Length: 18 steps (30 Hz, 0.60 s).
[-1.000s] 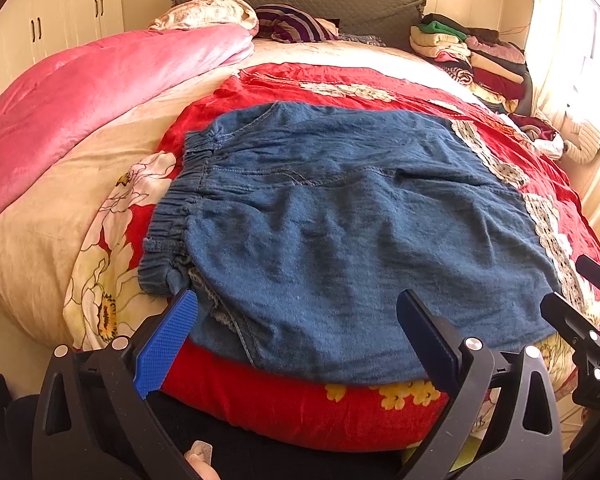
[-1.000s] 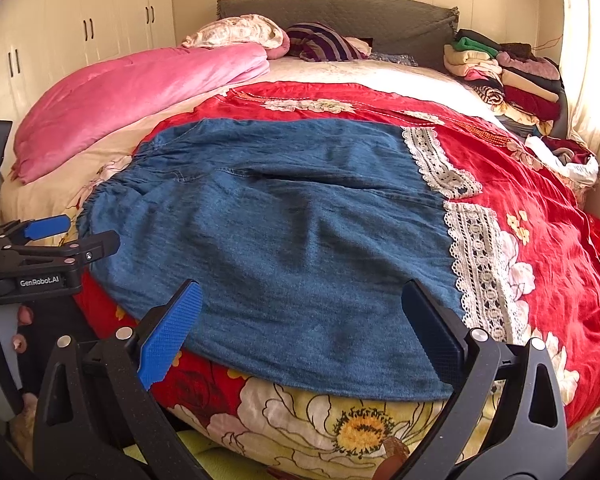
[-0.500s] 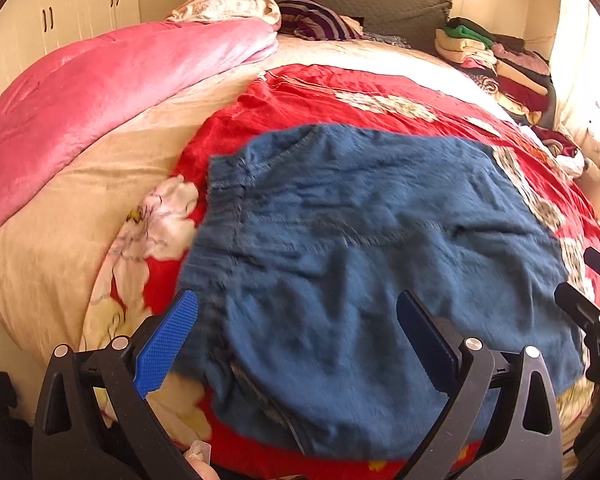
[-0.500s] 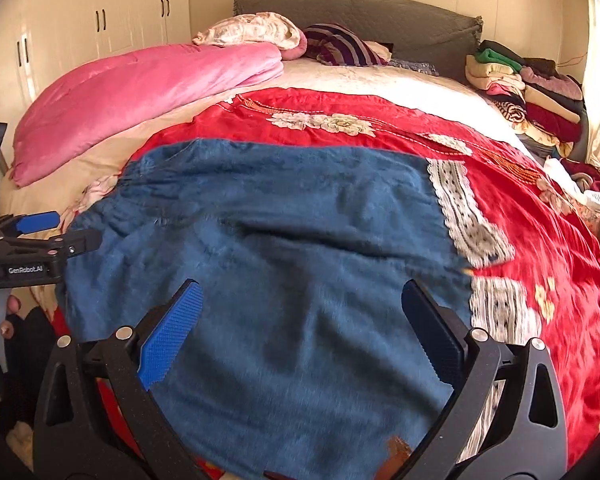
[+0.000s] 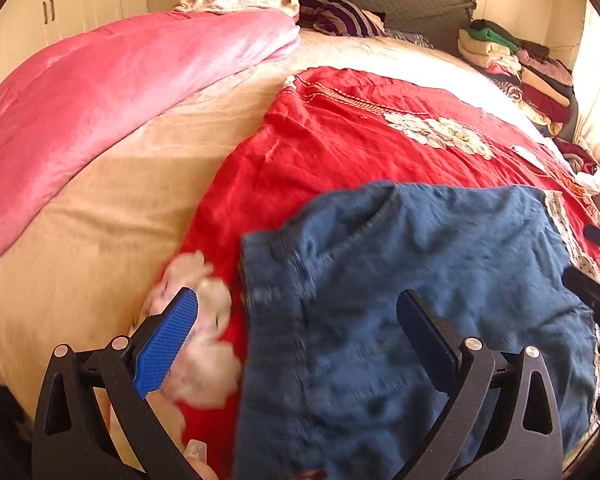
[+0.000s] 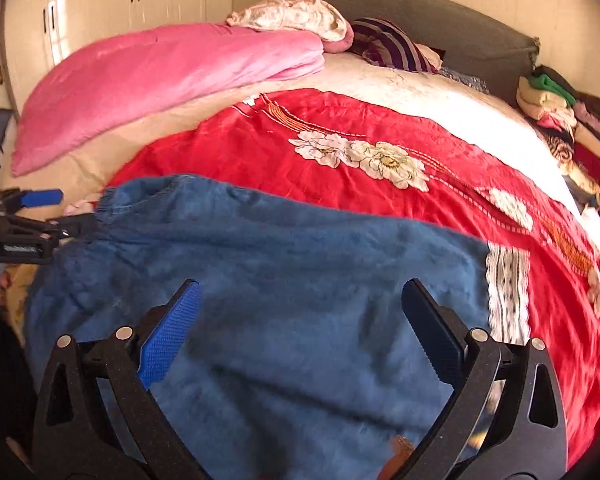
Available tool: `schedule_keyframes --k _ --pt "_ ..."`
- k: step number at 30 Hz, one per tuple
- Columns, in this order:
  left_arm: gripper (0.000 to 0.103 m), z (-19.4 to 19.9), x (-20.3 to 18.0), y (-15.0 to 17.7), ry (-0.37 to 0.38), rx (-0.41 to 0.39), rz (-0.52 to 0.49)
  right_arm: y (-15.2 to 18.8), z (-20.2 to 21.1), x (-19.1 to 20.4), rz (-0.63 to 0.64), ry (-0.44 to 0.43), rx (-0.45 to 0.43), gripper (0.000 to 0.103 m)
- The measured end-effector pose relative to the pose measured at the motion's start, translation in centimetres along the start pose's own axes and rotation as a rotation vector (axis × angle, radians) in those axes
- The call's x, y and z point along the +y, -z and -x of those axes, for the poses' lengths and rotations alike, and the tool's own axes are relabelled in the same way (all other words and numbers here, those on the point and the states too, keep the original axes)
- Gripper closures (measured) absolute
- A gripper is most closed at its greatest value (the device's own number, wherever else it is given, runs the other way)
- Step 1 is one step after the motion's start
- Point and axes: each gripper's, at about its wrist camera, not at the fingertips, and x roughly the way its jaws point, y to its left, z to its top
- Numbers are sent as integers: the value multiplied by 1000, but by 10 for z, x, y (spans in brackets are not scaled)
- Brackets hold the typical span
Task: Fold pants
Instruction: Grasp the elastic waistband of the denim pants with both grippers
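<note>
Now we hold both claws wide open and empty over the blue denim pants (image 6: 284, 280), which lie spread flat on the red floral bedspread (image 6: 380, 128) across the near half of the bed (image 5: 112, 216). Seen from the left wrist, our left claw (image 5: 296, 336) straddles the elastic waistband end of the pants (image 5: 420, 280), one blue ribbed pad (image 5: 166, 344) over the white flower print on the bedspread (image 5: 340, 136) and the dark pad over the denim; neither pad pinches cloth. From the right wrist, our right claw (image 6: 300, 336) hangs above the middle of the denim, jaws set far apart with nothing between them, and the left claw shows at the view's left edge near the gathered waistband, though we cannot tell whether it touches the cloth. A band of white lace trim (image 6: 506, 288) borders the pant hem on the right side. Beyond the pants, a pink quilt (image 6: 168, 80) lies rolled along the left side of the bed, a striped pillow (image 6: 392, 46) rests by the grey headboard (image 6: 440, 24), and a stack of folded clothes (image 6: 556, 104) sits at the far right. Both views are blurred in places.
</note>
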Motion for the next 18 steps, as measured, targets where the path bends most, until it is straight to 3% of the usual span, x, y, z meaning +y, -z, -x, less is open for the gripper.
schedule_keyframes --k 7,14,15,16,18 --pt "4 -42 13 -20 -23 56 -12 -34 -51 -7 38 -43 28 9" --pt "6 -63 15 -27 22 48 2 -55 -92 -5 87 -110 98 9" --pt "20 -65 15 -27 30 49 2 -57 -97 -4 94 -110 108 9" --pt "43 -67 14 -27 43 49 1 -58 -101 -3 99 -115 116 9" --pt "51 -70 13 -27 41 52 -5 -59 -111 1 123 -120 141 9"
